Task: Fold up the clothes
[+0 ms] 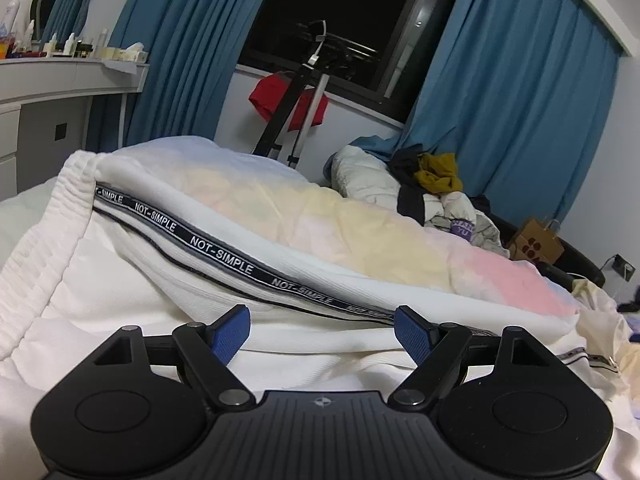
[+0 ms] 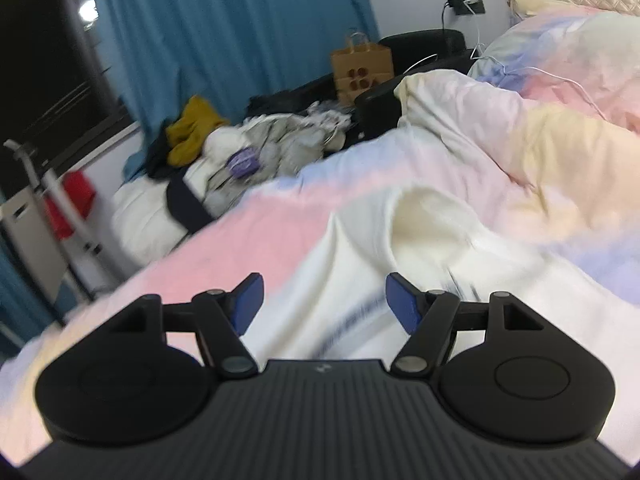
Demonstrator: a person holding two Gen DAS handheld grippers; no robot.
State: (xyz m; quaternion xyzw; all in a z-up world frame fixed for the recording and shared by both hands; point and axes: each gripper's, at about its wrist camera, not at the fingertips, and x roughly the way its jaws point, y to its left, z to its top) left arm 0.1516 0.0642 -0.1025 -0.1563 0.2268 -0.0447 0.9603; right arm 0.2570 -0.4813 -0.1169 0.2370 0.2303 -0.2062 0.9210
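Note:
White trousers [image 1: 120, 288] with a ribbed waistband [image 1: 48, 256] and a black "NOT-SIMPLE" side stripe [image 1: 224, 254] lie rumpled on the pastel duvet [image 1: 360, 236]. My left gripper [image 1: 322, 326] is open and empty, its blue pads just above the white fabric below the stripe. In the blurred right wrist view the same white garment [image 2: 360, 280] spreads over the duvet [image 2: 500, 152]. My right gripper [image 2: 324, 300] is open and empty, low over a striped part of the cloth.
A heap of other clothes [image 1: 436, 192] with a mustard piece lies at the bed's far side, also in the right wrist view [image 2: 248, 148]. A paper bag [image 2: 362, 68], a stand with a red cloth [image 1: 292, 100], blue curtains [image 1: 512, 92] and a dressing table [image 1: 60, 92] stand around.

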